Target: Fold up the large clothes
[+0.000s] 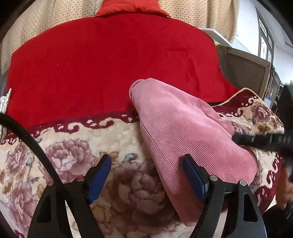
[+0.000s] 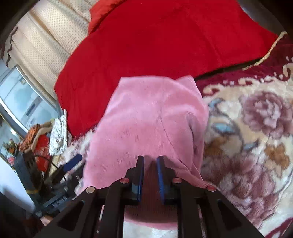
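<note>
A pink ribbed garment [image 1: 183, 128] lies bunched on a floral blanket [image 1: 73, 155], one narrow end reaching onto a red cover [image 1: 109, 64]. My left gripper [image 1: 147, 172] is open just above the blanket. Its right finger [image 1: 194, 174] rests at the garment's left edge and its left finger stands over bare blanket. In the right wrist view the pink garment [image 2: 146, 119] spreads ahead of my right gripper [image 2: 150, 164], which is shut on a fold of the near edge. The right gripper [image 1: 261, 141] shows as a black bar at the right, and the left gripper's blue pad [image 2: 73, 162] shows at the left.
Beige dotted curtains [image 1: 210, 12] hang behind the bed. A wooden bed end [image 1: 247, 69] stands at the right. By a window [image 2: 22, 102], a heap of cloth and flowers [image 2: 36, 137] sits beside the bed. A black cable [image 1: 36, 150] curves past the left finger.
</note>
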A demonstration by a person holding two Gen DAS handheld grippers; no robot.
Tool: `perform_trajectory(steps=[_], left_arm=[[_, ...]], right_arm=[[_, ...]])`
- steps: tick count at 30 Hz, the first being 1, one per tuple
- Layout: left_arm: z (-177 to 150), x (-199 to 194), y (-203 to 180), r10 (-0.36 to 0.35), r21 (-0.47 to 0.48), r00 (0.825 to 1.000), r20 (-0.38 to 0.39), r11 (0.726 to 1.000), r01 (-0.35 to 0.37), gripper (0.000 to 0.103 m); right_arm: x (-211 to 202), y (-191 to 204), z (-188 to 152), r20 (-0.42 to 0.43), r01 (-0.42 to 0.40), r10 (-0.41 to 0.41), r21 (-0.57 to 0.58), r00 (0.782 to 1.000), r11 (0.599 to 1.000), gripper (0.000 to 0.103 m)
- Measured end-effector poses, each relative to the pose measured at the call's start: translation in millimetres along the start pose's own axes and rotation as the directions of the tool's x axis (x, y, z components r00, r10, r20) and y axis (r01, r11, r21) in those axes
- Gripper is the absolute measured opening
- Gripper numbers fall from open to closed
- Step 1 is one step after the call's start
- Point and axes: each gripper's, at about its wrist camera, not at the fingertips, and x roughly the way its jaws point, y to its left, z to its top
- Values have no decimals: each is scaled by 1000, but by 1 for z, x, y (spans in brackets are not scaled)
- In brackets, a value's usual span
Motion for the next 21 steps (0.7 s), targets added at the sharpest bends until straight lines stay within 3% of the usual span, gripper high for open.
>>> perform_trajectory(steps=[2, 6, 10, 11, 21], left_arm=[[0, 1, 3, -9, -9, 1000, -2, 1000, 9, 80], [0, 2, 5, -8, 0, 1000, 1, 1000, 8, 80], [0, 4, 1, 14, 10, 1000, 1, 1000, -14, 80], [1, 5, 3, 4, -1, 1000, 0, 1000, -4, 81], [10, -11, 19, -114, -150, 989, 93, 980, 127, 80]], right_arm=[[-2, 10, 10, 16, -34, 34, -16, 999, 999, 18], [20, 30, 37, 2, -8, 8, -60, 1000, 998, 18], [76, 20, 45, -121, 53, -58, -45, 991, 998, 16], [83, 16, 44, -109, 35, -39, -39, 993, 999, 16], [30, 12, 39, -15, -14, 13, -54, 1000, 998, 18]])
